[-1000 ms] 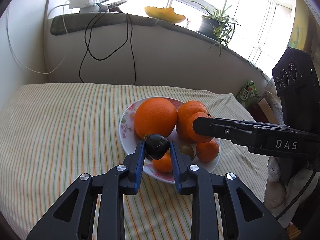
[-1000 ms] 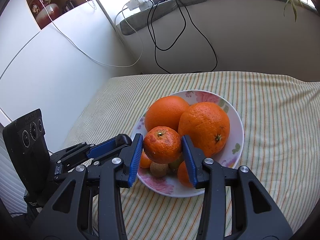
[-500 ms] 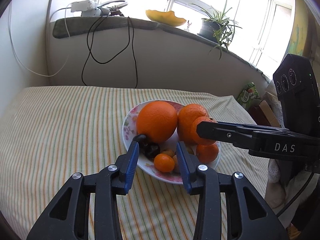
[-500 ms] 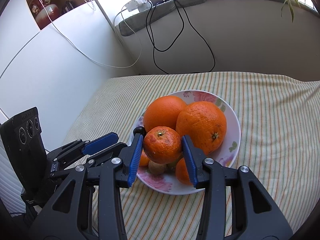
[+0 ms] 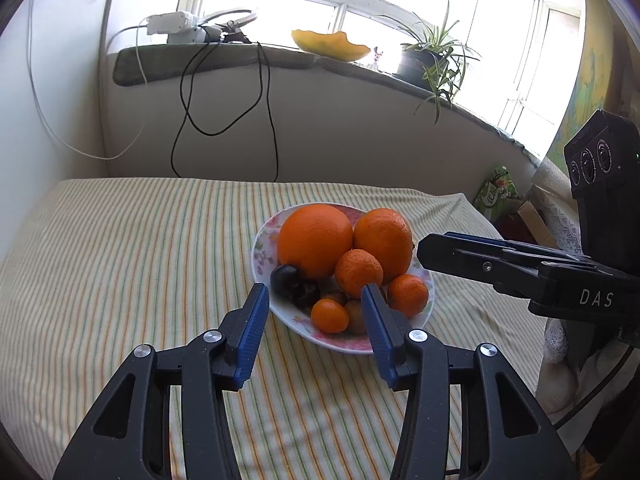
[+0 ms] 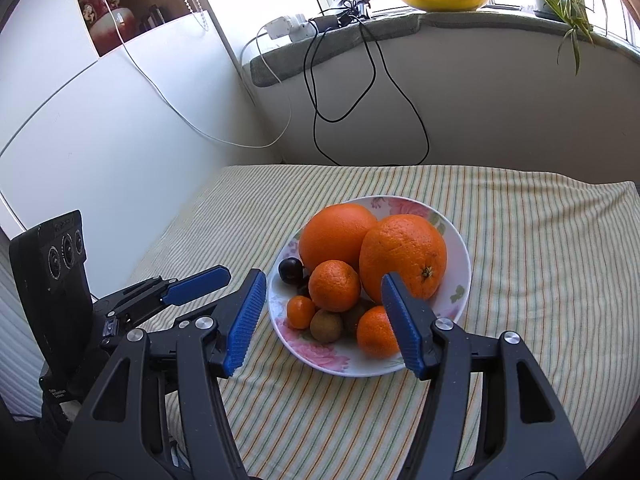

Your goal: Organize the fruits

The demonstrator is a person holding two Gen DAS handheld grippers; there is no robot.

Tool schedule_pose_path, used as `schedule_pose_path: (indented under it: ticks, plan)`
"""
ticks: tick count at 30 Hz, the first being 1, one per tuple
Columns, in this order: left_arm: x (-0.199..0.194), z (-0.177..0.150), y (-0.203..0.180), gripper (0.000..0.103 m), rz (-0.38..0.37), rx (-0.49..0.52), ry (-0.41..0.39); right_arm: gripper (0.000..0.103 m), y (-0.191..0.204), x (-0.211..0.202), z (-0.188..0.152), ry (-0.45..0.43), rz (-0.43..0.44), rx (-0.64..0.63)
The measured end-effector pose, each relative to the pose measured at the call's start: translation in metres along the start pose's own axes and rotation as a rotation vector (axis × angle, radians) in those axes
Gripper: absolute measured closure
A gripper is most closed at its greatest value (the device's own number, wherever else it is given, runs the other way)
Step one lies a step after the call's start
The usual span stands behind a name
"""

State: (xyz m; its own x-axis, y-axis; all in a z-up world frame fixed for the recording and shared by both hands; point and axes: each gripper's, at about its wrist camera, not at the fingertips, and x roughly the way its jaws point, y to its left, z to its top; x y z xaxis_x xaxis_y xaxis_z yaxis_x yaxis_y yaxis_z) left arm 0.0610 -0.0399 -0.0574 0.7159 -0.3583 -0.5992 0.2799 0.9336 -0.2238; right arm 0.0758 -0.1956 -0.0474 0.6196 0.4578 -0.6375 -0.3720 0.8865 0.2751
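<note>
A flowered plate [image 5: 262, 240] [image 6: 460, 256] on the striped cloth holds two big oranges [image 5: 314, 236] [image 5: 384, 238], several mandarins, kiwis [image 6: 326, 325] and two dark plums [image 5: 285, 278]. My left gripper [image 5: 314, 292] hovers at the plate's near rim. Its jaws are opening, and the pads touch no fruit. My right gripper [image 6: 323, 280] stands just short of the top mandarin [image 6: 334, 286], which rests on the pile. Its jaws are opening too, with both pads clear of the fruit. Each gripper shows in the other's view: the right gripper [image 5: 430, 246] from the right, the left gripper [image 6: 216, 280] from the left.
The striped cloth [image 5: 120, 260] covers the table up to a wall with hanging black cables [image 5: 224, 112]. On the sill above stand a yellow dish [image 5: 330, 44] and a potted plant [image 5: 428, 60]. A white cabinet [image 6: 100, 128] stands at the left, and clutter lies past the right edge [image 5: 500, 192].
My left gripper let go of the dark plum, which now lies on the plate's left side. My right gripper released the mandarin onto the pile. Both jaws widened and drew back slightly.
</note>
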Motion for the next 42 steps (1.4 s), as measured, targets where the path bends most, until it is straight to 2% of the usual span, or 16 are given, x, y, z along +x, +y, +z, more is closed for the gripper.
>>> schedule_pose_path:
  ticks: [4,6,11,16,20,25,42]
  plan:
    - [-0.007,-0.001,-0.001,0.044,0.015,-0.011,-0.013,0.035,-0.001,-0.011,-0.006,-0.021,-0.013,0.007]
    - [-0.011,-0.002,-0.002,0.036,0.025,-0.009,-0.02,0.032,-0.002,-0.017,-0.009,-0.036,-0.025,0.006]
    - [-0.019,-0.005,-0.006,0.031,0.058,0.003,-0.033,0.029,-0.002,-0.03,-0.014,-0.069,-0.061,0.004]
    - [-0.023,-0.008,-0.007,0.027,0.098,0.014,-0.037,0.011,0.001,-0.043,-0.02,-0.117,-0.133,-0.02]
    - [-0.025,-0.008,-0.008,0.027,0.115,0.007,-0.039,0.007,0.005,-0.049,-0.021,-0.147,-0.197,-0.04]
    - [-0.028,-0.008,-0.01,0.027,0.12,0.011,-0.045,0.006,0.002,-0.054,-0.023,-0.162,-0.239,-0.036]
    - [-0.029,-0.006,-0.014,0.027,0.132,0.016,-0.049,0.006,-0.004,-0.052,-0.025,-0.157,-0.229,-0.014]
